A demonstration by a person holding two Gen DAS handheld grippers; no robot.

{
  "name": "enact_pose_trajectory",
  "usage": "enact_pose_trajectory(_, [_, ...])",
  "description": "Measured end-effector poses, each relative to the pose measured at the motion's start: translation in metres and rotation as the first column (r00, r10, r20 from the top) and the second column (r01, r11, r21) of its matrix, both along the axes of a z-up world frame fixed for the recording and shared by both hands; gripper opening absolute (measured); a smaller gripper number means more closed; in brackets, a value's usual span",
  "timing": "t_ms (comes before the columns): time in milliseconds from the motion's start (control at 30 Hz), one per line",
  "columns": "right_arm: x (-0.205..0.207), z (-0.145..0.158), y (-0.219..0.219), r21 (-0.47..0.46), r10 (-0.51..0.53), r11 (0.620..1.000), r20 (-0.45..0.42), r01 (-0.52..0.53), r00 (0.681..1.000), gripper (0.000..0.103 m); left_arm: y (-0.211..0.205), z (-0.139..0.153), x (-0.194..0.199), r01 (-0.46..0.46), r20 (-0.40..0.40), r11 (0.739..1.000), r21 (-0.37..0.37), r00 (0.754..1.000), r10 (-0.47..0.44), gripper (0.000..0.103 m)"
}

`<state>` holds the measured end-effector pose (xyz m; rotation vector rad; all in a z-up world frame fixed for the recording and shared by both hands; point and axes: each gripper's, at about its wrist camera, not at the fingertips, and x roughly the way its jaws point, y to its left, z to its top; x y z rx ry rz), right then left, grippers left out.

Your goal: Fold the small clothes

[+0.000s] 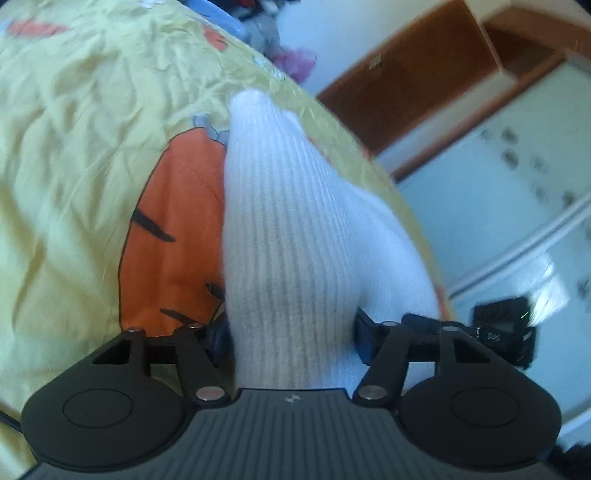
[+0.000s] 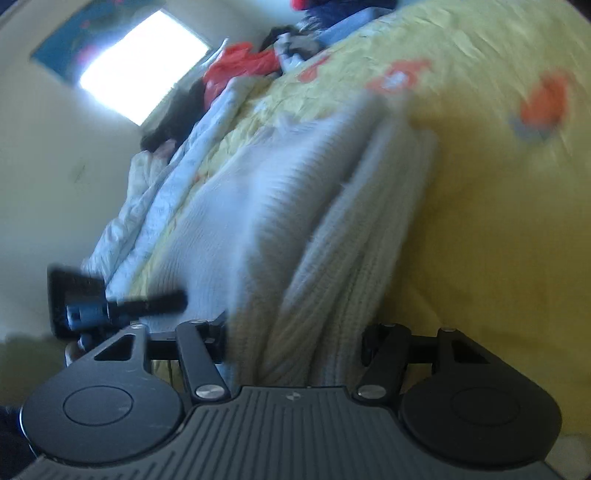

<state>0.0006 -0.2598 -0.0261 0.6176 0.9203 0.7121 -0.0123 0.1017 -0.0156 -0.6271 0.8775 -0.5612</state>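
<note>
left tongs point(image 1: 291, 332): part-open, pads clamped on white ribbed sock point(image 1: 280, 229), which runs forward from between them over the yellow bedcover point(image 1: 74, 147) | right tongs point(image 2: 295, 339): part-open, closed on same white ribbed fabric point(image 2: 295, 221), bunched in folds between pads | clothes pile point(image 2: 258, 62) far ahead on bed

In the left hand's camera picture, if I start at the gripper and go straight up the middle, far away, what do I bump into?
Left gripper → white ribbed sock between its fingers → yellow bedspread past the sock's tip → pile of clothes at the far edge.
</note>
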Motion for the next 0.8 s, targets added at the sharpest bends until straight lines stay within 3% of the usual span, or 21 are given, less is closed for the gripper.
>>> enact_pose_trajectory(67, [0.002, -0.006, -0.009, 0.083, -0.049, 0.995, -0.045, 0.053, 0.998, 0.071, 0.005, 0.008, -0.003, -0.005, -0.017, 1.000, -0.002, 1.000, 0.005, 0.065])
enact_pose_trajectory(133, [0.001, 0.003, -0.017, 0.104, -0.084, 0.991, -0.056, 0.090, 0.995, 0.074, 0.015, 0.026, -0.009, 0.000, 0.025, 0.999, 0.033, 1.000, -0.001, 0.066])
enact_pose_trajectory(200, [0.003, 0.014, -0.029, 0.101, -0.100, 0.990, -0.024, 0.102, 0.995, 0.080, 0.030, 0.044, -0.004, -0.012, 0.091, 0.998, 0.061, 0.996, 0.006, 0.073])
enact_pose_trajectory(233, [0.006, 0.019, -0.036, 0.093, -0.118, 0.989, -0.013, 0.118, 0.993, 0.087, 0.035, 0.049, 0.005, -0.039, 0.112, 0.996, 0.080, 0.993, 0.030, 0.084])
enact_pose_trajectory(300, [0.024, 0.027, -0.047, 0.052, -0.171, 0.984, 0.017, 0.170, 0.985, 0.091, 0.042, 0.054, 0.030, -0.091, 0.138, 0.990, 0.110, 0.988, 0.075, 0.087])
enact_pose_trajectory(400, [0.064, 0.032, -0.051, 0.033, -0.203, 0.979, 0.032, 0.202, 0.979, 0.092, 0.038, 0.043, 0.079, -0.078, 0.090, 0.991, 0.104, 0.994, 0.069, 0.087])
enact_pose_trajectory(567, [0.126, 0.018, -0.030, -0.019, -0.178, 0.984, -0.040, 0.178, 0.983, 0.093, -0.002, 0.015, 0.134, -0.008, 0.004, 0.994, 0.106, 1.000, 0.008, 0.086])
enact_pose_trajectory(600, [0.131, 0.014, -0.022, -0.042, -0.168, 0.985, -0.051, 0.166, 0.984, 0.092, -0.010, 0.010, 0.140, 0.002, -0.009, 0.994, 0.107, 1.000, -0.002, 0.080])
enact_pose_trajectory(633, [0.136, 0.011, -0.016, -0.052, -0.152, 0.987, -0.042, 0.150, 0.988, 0.079, -0.018, 0.008, 0.140, 0.017, -0.009, 0.993, 0.113, 1.000, -0.016, 0.056])
enact_pose_trajectory(667, [0.136, 0.009, -0.010, -0.061, -0.127, 0.990, -0.035, 0.125, 0.991, 0.049, -0.023, 0.011, 0.142, 0.014, 0.007, 0.990, 0.140, 1.000, -0.015, 0.048])
enact_pose_trajectory(733, [0.140, 0.010, -0.003, -0.062, -0.105, 0.993, -0.031, 0.103, 0.994, 0.048, -0.027, 0.016, 0.147, 0.010, 0.026, 0.986, 0.165, 1.000, -0.015, 0.039])
enact_pose_trajectory(800, [0.140, 0.024, -0.005, -0.064, -0.094, 0.993, 0.035, 0.096, 0.995, 0.045, -0.026, 0.027, 0.149, 0.010, 0.054, 0.986, 0.168, 0.998, -0.019, 0.037])
